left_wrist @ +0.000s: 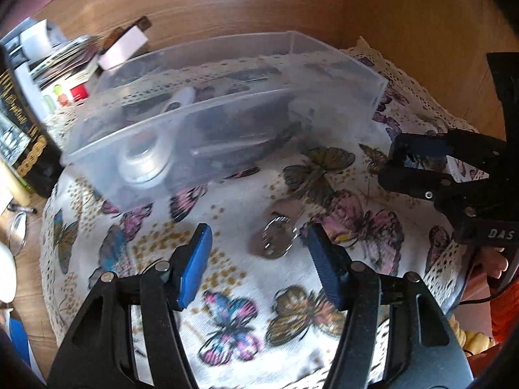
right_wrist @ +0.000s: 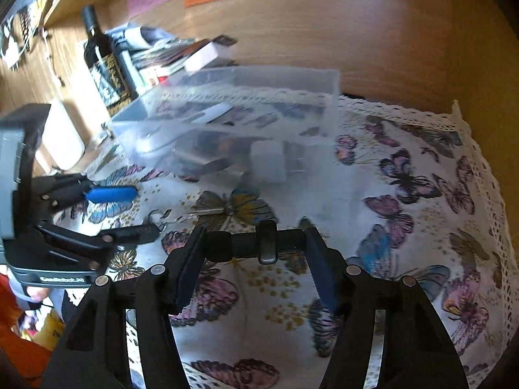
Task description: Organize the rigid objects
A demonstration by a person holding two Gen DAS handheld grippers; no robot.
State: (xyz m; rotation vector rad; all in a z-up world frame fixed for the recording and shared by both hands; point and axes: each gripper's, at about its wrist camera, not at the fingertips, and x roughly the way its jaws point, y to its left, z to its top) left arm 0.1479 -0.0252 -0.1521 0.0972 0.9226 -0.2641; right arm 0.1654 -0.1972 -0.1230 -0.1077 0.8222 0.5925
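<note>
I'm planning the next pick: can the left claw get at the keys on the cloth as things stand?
Probably yes. The left claw is open, and the keys lie flat on the butterfly cloth just ahead between its fingers, with nothing over them. The clear box sits farther back.

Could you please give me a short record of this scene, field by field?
surface: butterfly tablecloth
container: clear plastic box, already holding dark items and a silver round part
loose item: keys on the cloth, in front of the box
left gripper: open, fingers either side of the keys
right gripper: shut on a black pen, held crosswise
</note>
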